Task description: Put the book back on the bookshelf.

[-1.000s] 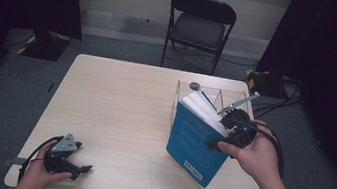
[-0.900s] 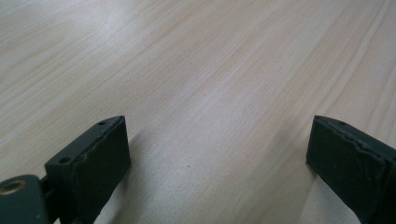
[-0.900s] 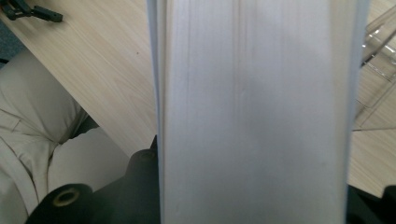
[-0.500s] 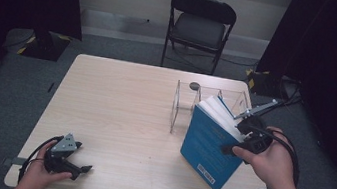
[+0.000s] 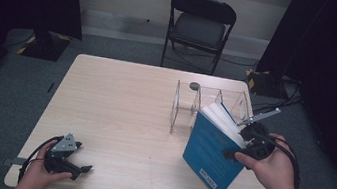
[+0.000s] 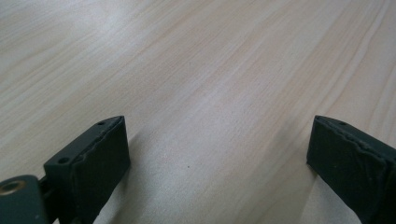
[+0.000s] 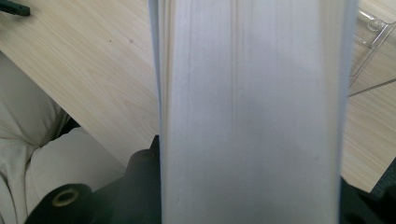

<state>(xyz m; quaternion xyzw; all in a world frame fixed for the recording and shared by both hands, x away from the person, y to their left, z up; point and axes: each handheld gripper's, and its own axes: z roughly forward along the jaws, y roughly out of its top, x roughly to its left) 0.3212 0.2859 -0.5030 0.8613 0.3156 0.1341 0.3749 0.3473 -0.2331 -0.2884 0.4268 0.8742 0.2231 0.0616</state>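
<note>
Right gripper view: your right gripper (image 5: 242, 145) clamps the thick blue-covered paperback book (image 5: 212, 154), page block hiding its jaws, beside the clear acrylic rack (image 5: 185, 108). Your left gripper (image 5: 75, 167) rests spread wide on the pale wooden table (image 5: 118, 112).

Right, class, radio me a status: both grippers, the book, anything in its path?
Right gripper shut on blue book, tilted, clear of the rack. Left gripper open, on table. Clear divider rack just behind the book.
</note>
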